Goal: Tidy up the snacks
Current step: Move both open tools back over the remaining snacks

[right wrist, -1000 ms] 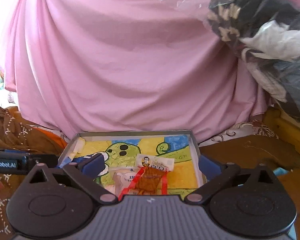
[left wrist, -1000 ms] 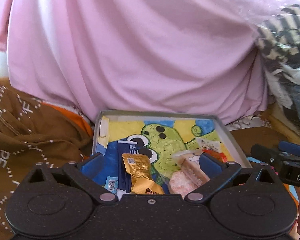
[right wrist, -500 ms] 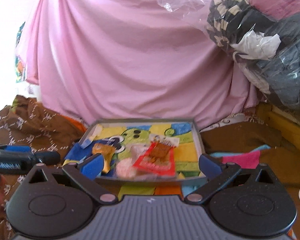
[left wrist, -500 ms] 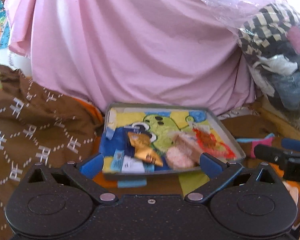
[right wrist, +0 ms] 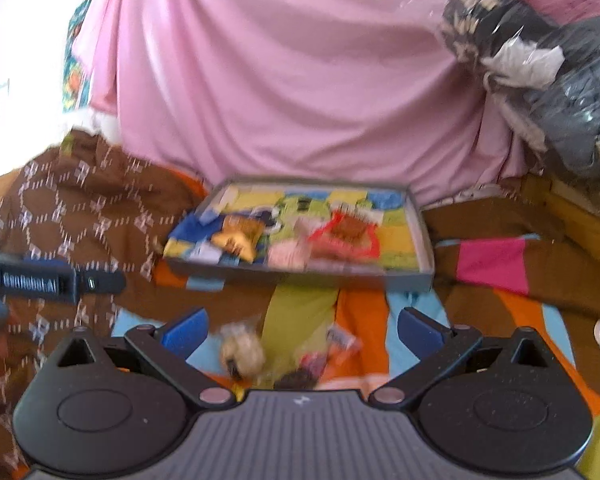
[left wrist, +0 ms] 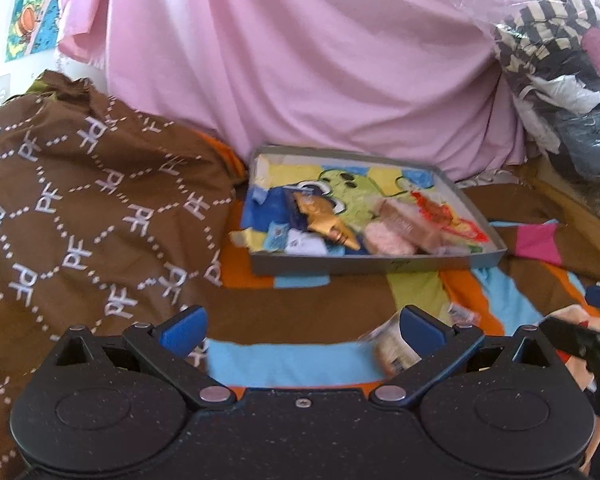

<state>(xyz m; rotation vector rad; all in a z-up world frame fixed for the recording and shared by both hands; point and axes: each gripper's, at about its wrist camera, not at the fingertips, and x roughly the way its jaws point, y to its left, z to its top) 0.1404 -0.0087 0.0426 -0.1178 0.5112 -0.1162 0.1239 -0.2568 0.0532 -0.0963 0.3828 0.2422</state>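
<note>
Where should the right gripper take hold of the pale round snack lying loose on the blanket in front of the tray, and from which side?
Grip the pale round snack across its plump middle, coming from above. It lies low on the soft blanket, just inside the left finger of the open right gripper, so a small shift left looks needed. Blur hides its wrapper ends.

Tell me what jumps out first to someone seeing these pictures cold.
The shallow grey tray with a bright cartoon lining sits mid-scene on the patchwork blanket, holding a gold packet and a red-edged packet. Behind it hangs a big pink sheet. A few loose snacks lie near the open right gripper.
</note>
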